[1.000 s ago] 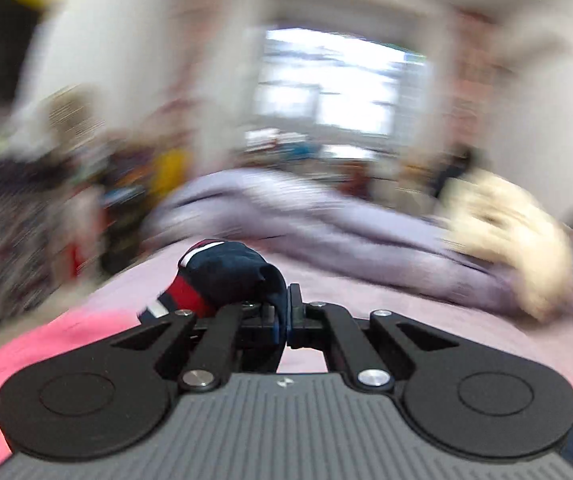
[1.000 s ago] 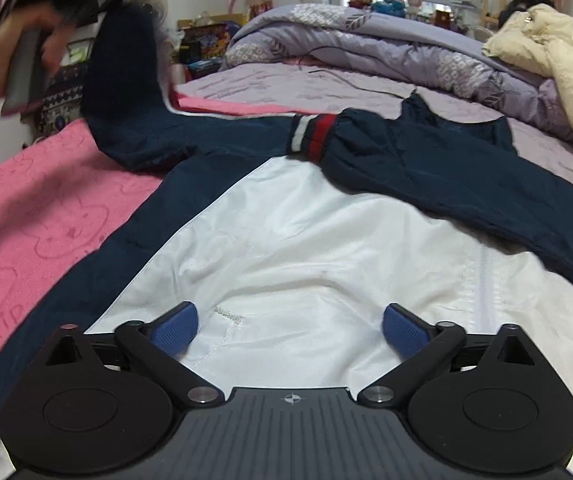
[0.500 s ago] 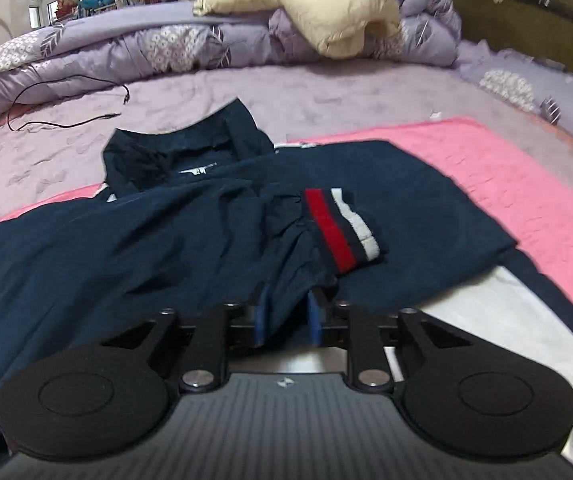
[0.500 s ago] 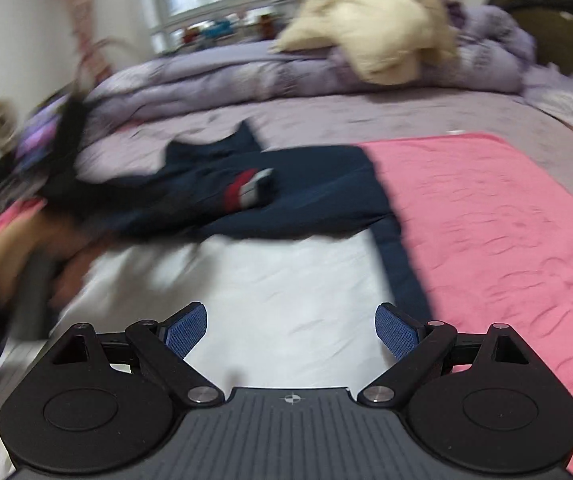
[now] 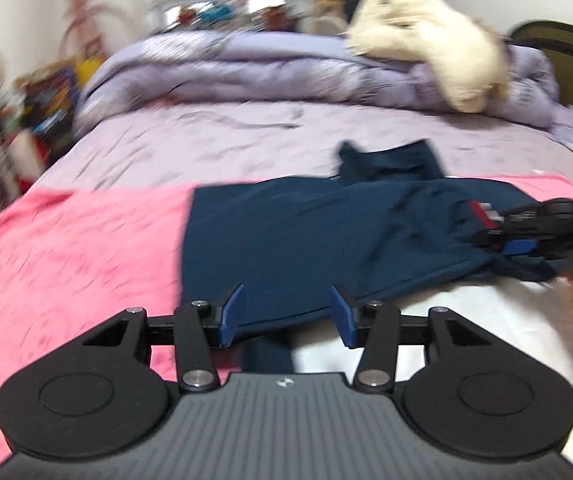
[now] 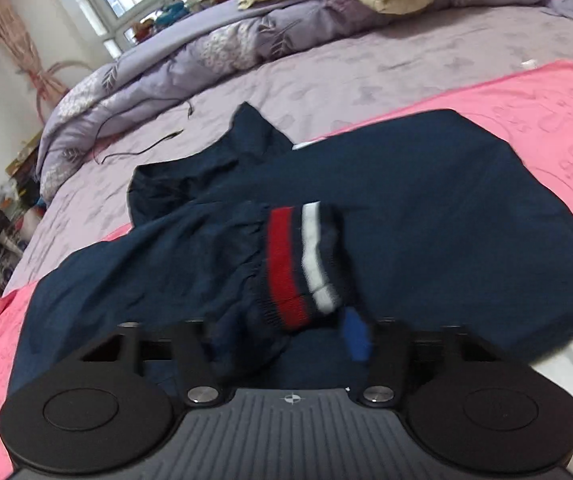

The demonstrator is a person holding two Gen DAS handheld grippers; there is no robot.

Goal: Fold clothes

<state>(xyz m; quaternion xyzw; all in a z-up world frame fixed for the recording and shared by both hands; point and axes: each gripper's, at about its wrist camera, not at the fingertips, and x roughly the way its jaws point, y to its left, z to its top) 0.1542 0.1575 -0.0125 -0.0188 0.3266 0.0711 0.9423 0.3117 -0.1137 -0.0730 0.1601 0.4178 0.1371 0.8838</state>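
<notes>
On the pink blanket (image 5: 66,248) lies the navy jacket (image 5: 286,236), white lining showing at its near edge. My left gripper (image 5: 286,316) has just been opening; its blue pads stand apart over the hem, gripping nothing. My right gripper (image 6: 286,332) has just been closing around the jacket's striped cuff (image 6: 302,256); I cannot tell whether it pinches yet.
</notes>
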